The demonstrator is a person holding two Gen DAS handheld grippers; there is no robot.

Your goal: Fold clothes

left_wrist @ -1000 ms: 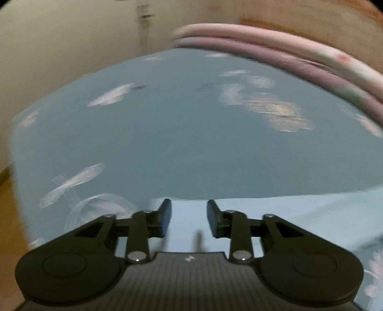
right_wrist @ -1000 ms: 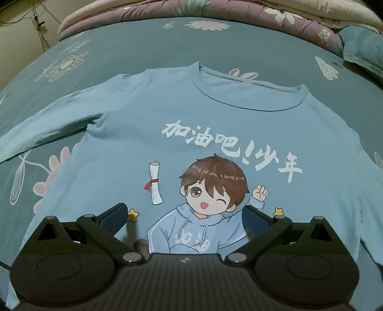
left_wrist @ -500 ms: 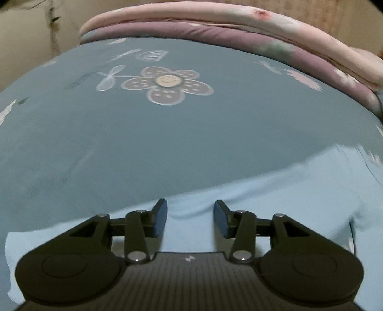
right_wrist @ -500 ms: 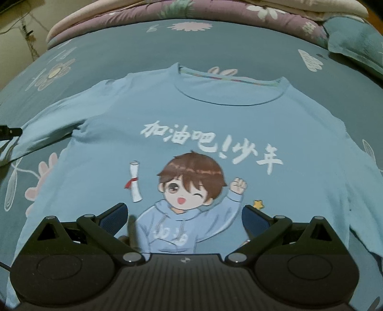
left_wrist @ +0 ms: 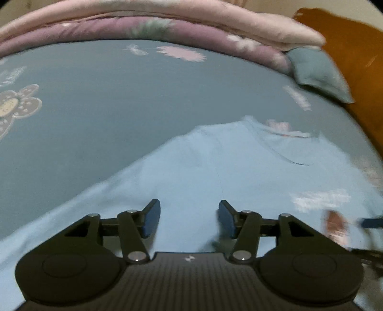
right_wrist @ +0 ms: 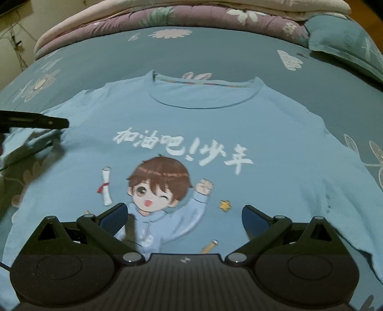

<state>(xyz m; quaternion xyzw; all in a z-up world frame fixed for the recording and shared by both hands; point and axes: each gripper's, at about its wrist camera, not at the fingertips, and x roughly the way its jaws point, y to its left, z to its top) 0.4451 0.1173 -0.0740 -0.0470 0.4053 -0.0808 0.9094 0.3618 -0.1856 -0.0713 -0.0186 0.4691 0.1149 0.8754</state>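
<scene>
Bed: blue flowered sheet [right_wrist: 215,55].
Far edge: folded purple and pink quilts [right_wrist: 191,16].
Wall: pale [right_wrist: 16,21].
Light: dim.

Left gripper [left_wrist: 189,216] jaws opening; right gripper [right_wrist: 183,219] jaws wide.

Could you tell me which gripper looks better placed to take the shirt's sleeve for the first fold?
Left, probably. The left gripper, jaws opening with nothing between them, hangs over the shirt by that shoulder; the right gripper sits open above the chest print.
</scene>
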